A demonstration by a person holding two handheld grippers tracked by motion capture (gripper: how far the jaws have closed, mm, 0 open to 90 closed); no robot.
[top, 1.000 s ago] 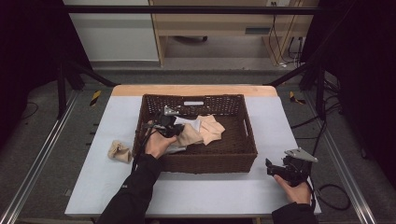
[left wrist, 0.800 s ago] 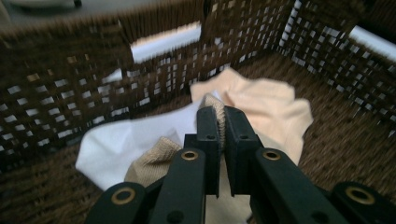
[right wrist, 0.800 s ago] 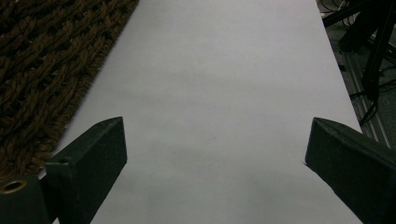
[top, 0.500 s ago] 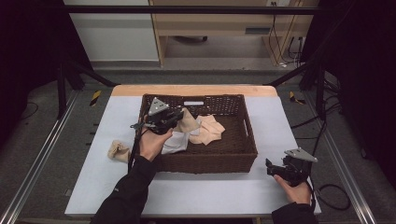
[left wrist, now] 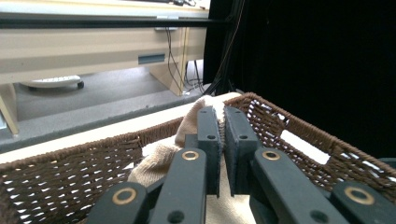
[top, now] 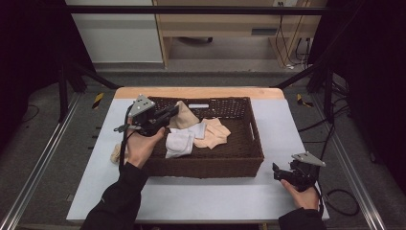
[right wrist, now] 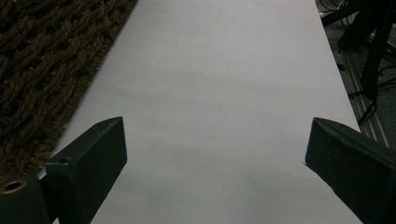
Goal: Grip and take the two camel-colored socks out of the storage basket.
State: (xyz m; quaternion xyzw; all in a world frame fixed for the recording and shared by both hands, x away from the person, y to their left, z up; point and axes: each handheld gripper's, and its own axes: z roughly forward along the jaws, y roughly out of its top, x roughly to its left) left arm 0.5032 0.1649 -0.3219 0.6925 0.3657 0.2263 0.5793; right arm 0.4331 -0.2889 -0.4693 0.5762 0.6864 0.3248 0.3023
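- The left gripper (top: 173,111) is raised over the back left corner of the basket (top: 249,143), its jaws pressed together on a beige sock (top: 184,117).
- In the left gripper view the same gripper (left wrist: 223,122) pinches the sock (left wrist: 156,161) between its black fingers (left wrist: 208,135), and the cloth hangs down inside the basket (left wrist: 60,175).
- The sock is lifted clear of the other cloths; whether its lower end touches them is hard to tell from above.
- A white sock (top: 181,142) lies on the basket floor near the left wall, with a peach cloth (top: 213,134) just beside it toward the middle.
- Another small beige sock (top: 115,154) lies on the table (top: 201,201) outside the basket, near the left edge.
- The right gripper (top: 278,171) rests low near the front right corner of the table, beside the basket.
- In the right gripper view its jaws (right wrist: 215,154) stand wide apart over bare table, holding nothing.
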